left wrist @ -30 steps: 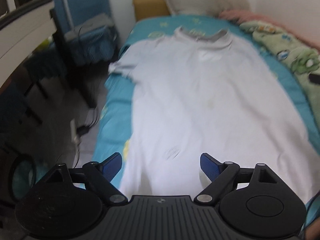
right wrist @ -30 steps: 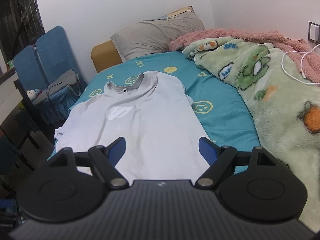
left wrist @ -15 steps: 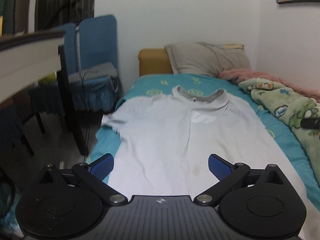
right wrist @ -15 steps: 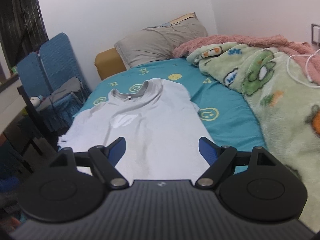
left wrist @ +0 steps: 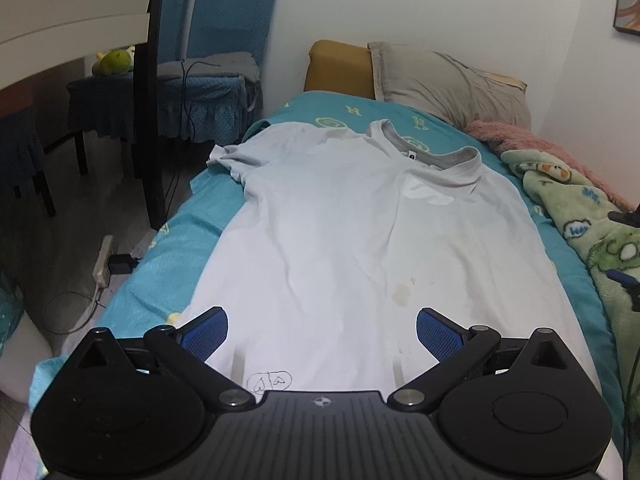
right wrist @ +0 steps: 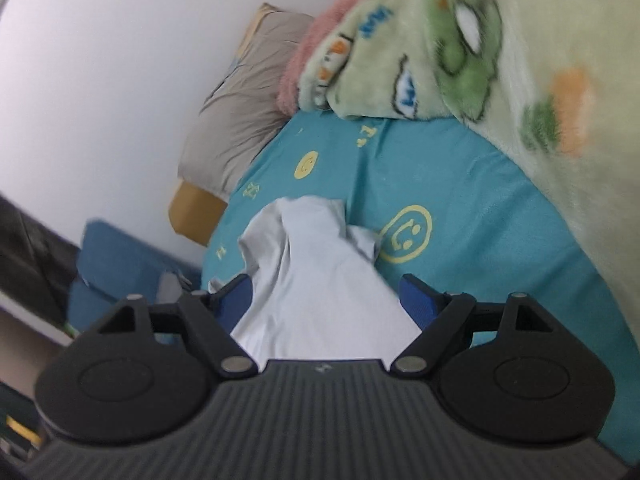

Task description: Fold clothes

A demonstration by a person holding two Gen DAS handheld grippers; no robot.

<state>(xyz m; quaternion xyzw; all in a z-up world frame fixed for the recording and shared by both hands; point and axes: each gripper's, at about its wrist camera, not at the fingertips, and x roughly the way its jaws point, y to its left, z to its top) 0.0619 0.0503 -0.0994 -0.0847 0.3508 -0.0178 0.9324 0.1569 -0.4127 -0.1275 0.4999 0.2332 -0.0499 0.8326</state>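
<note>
At nine o'clock in our left view a power strip (left wrist: 102, 261) lies on the floor. Our left gripper (left wrist: 322, 334) hangs with jaws wide apart over the hem of the white shirt (left wrist: 360, 240), spread flat on the teal sheet (left wrist: 160, 256); a small hand-drawn mark near the hem is unreadable. Our right gripper (right wrist: 326, 300), jaws apart too, frames a shirt (right wrist: 320, 276) sleeve; a green blanket (right wrist: 540, 60) lies at two o'clock.

Blanket (left wrist: 600, 236) crowding shirt's (left wrist: 360, 240) right side
</note>
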